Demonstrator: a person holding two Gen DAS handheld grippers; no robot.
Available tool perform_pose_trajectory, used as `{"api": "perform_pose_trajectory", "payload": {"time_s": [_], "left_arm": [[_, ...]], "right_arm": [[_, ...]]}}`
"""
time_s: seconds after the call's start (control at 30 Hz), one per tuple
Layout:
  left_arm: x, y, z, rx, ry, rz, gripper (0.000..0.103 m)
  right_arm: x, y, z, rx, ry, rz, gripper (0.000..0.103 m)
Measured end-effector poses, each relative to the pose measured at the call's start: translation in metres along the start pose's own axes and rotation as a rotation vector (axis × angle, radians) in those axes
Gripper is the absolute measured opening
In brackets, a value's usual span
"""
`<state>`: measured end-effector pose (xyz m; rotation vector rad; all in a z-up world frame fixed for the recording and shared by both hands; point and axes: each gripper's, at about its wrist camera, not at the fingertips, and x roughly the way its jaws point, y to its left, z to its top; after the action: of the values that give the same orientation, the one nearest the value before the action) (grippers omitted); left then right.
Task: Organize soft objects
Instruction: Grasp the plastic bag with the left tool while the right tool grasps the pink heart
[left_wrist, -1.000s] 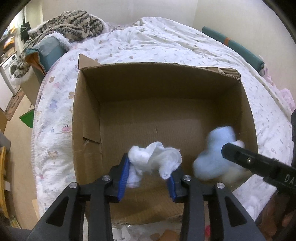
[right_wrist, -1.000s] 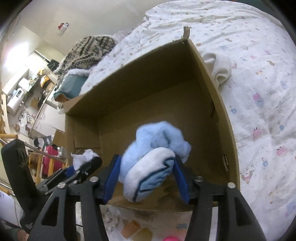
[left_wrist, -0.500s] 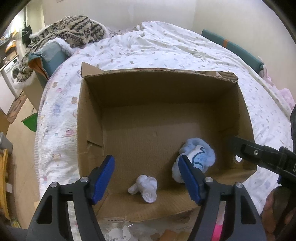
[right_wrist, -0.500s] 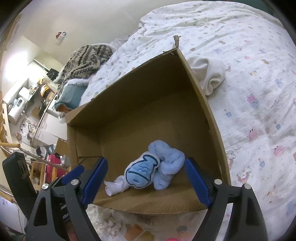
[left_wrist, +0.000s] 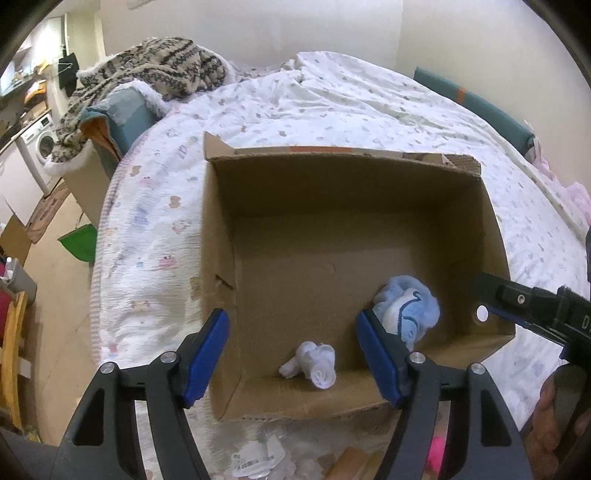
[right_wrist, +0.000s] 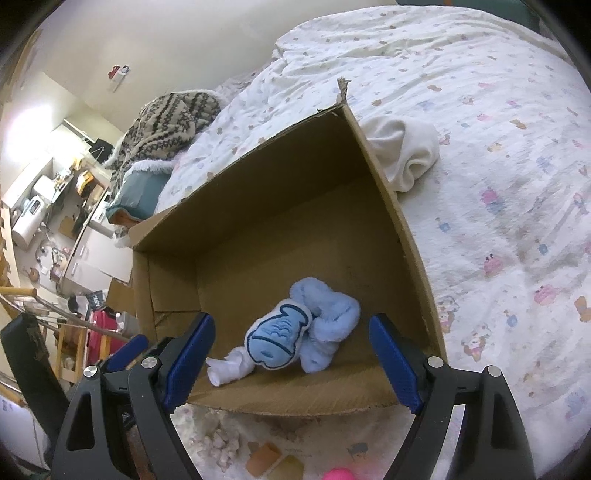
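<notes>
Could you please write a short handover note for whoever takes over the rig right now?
Left gripper: open, empty, above the near edge of the cardboard box.
Right gripper: open, empty, also at the near edge.
In the box: the small white rolled cloth and the light blue plush item, both on the floor near the front wall.
Done: those two are stowed.
Left: a cream cloth lies on the bed beside the box's right wall; probably the next pick.

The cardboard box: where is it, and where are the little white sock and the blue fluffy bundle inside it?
cardboard box (left_wrist: 343, 192), left wrist view, inner back wall.
white sock (left_wrist: 319, 363), left wrist view, rolled middle.
blue fluffy bundle (right_wrist: 275, 338), right wrist view, embroidered patch.
</notes>
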<state>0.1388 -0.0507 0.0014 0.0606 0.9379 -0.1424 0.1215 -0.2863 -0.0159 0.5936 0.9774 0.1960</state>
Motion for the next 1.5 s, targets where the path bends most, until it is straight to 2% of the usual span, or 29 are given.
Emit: {"api": "perform_pose_trajectory", "payload": {"time_s": [0.2, 0.53, 0.77, 0.9, 1.0, 1.13, 1.4, 1.5], "left_arm": [[-0.017, 0.009, -0.005, -0.010, -0.020, 0.025, 0.069], [-0.036, 0.029, -0.026, -0.062, 0.003, 0.061, 0.069], [-0.044, 0.049, -0.042, -0.120, 0.035, 0.082, 0.069], [-0.046, 0.062, -0.050, -0.175, 0.060, 0.086, 0.069], [-0.043, 0.076, -0.057, -0.246, 0.096, 0.088, 0.069], [-0.029, 0.087, -0.065, -0.310, 0.186, 0.063, 0.069], [0.007, 0.065, -0.083, -0.276, 0.350, -0.023, 0.069], [0.013, 0.053, -0.086, -0.234, 0.362, -0.028, 0.069]], "right_arm": [[-0.012, 0.005, -0.009, -0.031, -0.015, -0.021, 0.091], [-0.035, 0.009, -0.023, -0.089, -0.024, -0.074, 0.091], [-0.046, 0.003, -0.040, -0.071, -0.003, -0.083, 0.091], [-0.047, -0.007, -0.052, -0.023, 0.041, -0.080, 0.091], [-0.044, -0.015, -0.063, 0.026, 0.087, -0.080, 0.091], [-0.035, -0.020, -0.073, 0.054, 0.140, -0.093, 0.091], [-0.012, -0.015, -0.087, 0.030, 0.244, -0.121, 0.091], [-0.005, -0.018, -0.092, 0.028, 0.286, -0.130, 0.091]]}}
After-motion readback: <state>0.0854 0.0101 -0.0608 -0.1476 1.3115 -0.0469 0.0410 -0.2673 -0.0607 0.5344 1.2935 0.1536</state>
